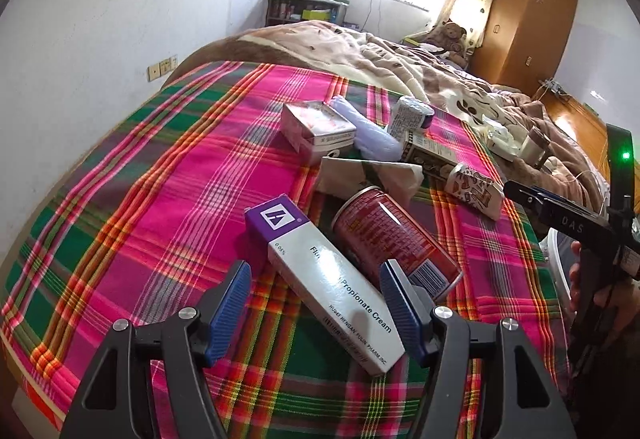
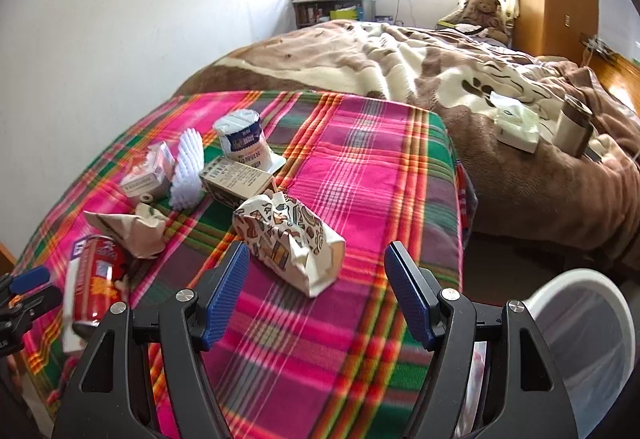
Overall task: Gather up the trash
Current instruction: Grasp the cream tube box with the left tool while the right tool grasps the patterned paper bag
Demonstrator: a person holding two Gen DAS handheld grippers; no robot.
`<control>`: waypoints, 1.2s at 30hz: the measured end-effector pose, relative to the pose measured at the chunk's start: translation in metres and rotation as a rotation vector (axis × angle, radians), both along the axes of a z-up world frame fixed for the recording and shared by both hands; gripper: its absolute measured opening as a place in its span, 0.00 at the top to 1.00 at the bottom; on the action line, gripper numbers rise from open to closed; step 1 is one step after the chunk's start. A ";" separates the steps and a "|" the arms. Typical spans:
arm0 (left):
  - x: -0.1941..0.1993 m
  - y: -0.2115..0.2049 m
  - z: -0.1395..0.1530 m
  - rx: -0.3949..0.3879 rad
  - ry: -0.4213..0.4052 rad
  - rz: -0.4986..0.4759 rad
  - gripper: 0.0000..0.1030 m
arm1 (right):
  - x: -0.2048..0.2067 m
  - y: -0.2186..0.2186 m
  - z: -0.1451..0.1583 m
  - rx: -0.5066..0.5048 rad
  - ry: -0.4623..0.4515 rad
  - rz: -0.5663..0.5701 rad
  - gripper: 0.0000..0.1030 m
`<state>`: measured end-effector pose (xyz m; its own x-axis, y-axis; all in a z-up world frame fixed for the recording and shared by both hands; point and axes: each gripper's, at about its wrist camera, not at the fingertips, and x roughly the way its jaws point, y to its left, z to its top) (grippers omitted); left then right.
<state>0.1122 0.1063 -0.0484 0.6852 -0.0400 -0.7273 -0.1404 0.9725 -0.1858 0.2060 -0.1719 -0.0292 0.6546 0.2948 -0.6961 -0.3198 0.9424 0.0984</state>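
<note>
Trash lies on a pink and green plaid blanket (image 1: 160, 199). My left gripper (image 1: 316, 287) stands open over a purple and white cream box (image 1: 320, 279), whose middle lies between the blue pads without touching them. A red can (image 1: 392, 235) lies against the box on the right. My right gripper (image 2: 316, 279) is open too, just short of a crumpled patterned paper pack (image 2: 288, 243). Farther back are a crumpled brown paper bag (image 2: 132, 231), a brown carton (image 2: 236, 183), a white foam sleeve (image 2: 188, 167), a pink box (image 2: 146, 175) and a white pouch (image 2: 242, 139).
A white bin (image 2: 580, 319) stands low at the right, beside the blanket's edge. Beyond the plaid lies a brown and cream bed cover (image 2: 360, 55) with a tissue pack (image 2: 516, 127) and a flask (image 2: 572, 127) on it. A wooden wardrobe (image 1: 528, 19) stands at the back right.
</note>
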 end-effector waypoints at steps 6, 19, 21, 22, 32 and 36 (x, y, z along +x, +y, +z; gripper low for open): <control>0.014 0.000 -0.016 0.001 0.048 0.004 0.35 | 0.012 0.011 -0.008 -0.019 0.036 0.040 0.31; 0.028 -0.014 -0.031 0.019 0.097 -0.024 0.35 | 0.024 0.035 -0.019 -0.036 0.102 0.111 0.31; 0.025 -0.010 -0.031 0.020 0.100 -0.021 0.35 | 0.022 0.038 -0.020 -0.030 0.111 0.118 0.31; 0.023 -0.008 -0.030 0.035 0.101 -0.015 0.35 | 0.022 0.038 -0.021 -0.024 0.117 0.120 0.31; 0.010 0.023 -0.026 0.065 0.112 0.059 0.35 | 0.008 0.042 -0.022 0.010 0.135 0.100 0.57; 0.017 0.027 -0.030 0.081 0.122 0.084 0.35 | 0.006 0.043 -0.021 0.015 0.136 0.092 0.57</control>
